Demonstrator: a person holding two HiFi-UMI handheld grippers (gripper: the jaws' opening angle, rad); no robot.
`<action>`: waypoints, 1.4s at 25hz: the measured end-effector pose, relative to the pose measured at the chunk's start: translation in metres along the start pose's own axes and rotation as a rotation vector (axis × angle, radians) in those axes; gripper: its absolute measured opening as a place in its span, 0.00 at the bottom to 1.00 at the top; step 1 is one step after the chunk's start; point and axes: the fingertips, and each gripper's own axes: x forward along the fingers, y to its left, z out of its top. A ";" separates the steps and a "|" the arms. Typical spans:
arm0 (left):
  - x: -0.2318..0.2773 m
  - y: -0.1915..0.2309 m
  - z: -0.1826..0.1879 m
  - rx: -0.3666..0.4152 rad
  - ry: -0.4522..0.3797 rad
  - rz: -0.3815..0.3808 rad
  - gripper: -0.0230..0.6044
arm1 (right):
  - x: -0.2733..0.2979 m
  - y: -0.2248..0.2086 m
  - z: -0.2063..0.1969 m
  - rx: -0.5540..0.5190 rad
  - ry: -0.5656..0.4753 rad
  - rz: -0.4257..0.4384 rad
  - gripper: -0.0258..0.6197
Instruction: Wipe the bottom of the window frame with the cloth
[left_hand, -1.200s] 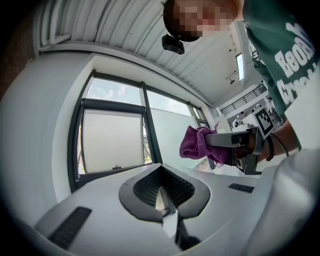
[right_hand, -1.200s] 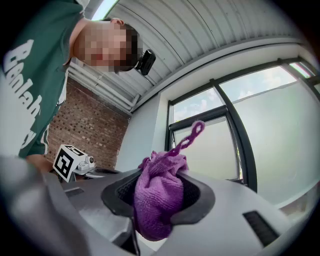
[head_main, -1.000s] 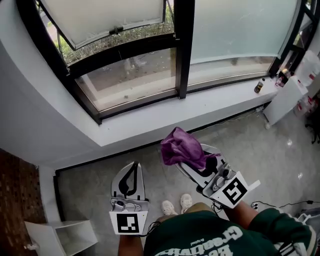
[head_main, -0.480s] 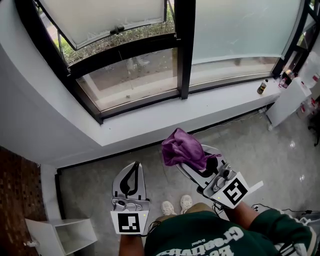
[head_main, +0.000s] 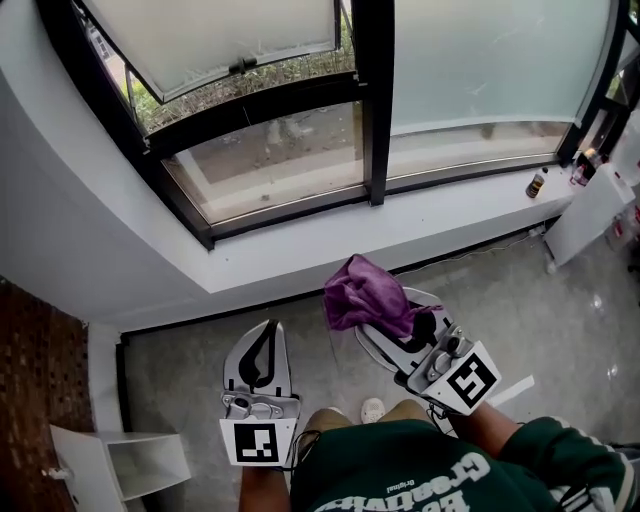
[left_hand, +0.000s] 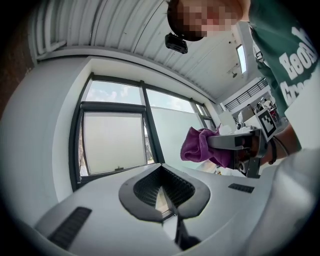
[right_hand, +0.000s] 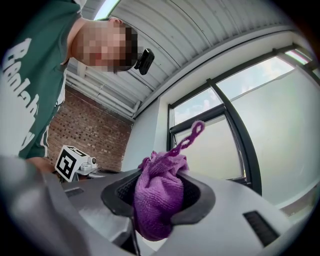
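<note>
Half ready: clamping bunched cloth (head_main: 365, 295) in right gripper (head_main: 392, 320) for wiping, with left gripper (head_main: 264, 348) closed, empty, at seven o'clock. Well short of window frame (head_main: 290, 216) at twelve.

A small dark bottle (head_main: 537, 184) stands on the white ledge's (head_main: 300, 255) right end. A white box (head_main: 120, 465) sits on the floor (head_main: 200, 340) near its left end.

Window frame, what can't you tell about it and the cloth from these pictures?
- The window frame: dust on its bottom rail is too small to see in the head view, and the left gripper body hides that rail in the left gripper view.
- The cloth: it is bunched in the right gripper, so its full size and its lower end stay hidden.
- The bottle: too small to read in the head view.
</note>
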 end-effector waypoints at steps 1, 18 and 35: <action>-0.001 0.000 0.001 0.003 -0.002 0.007 0.04 | -0.001 0.000 -0.001 0.005 -0.003 0.004 0.28; 0.031 0.046 -0.011 0.045 -0.007 0.057 0.04 | 0.049 -0.015 -0.025 0.037 -0.040 0.050 0.28; 0.222 0.251 -0.083 0.081 -0.048 -0.035 0.04 | 0.288 -0.120 -0.105 -0.039 -0.016 -0.005 0.28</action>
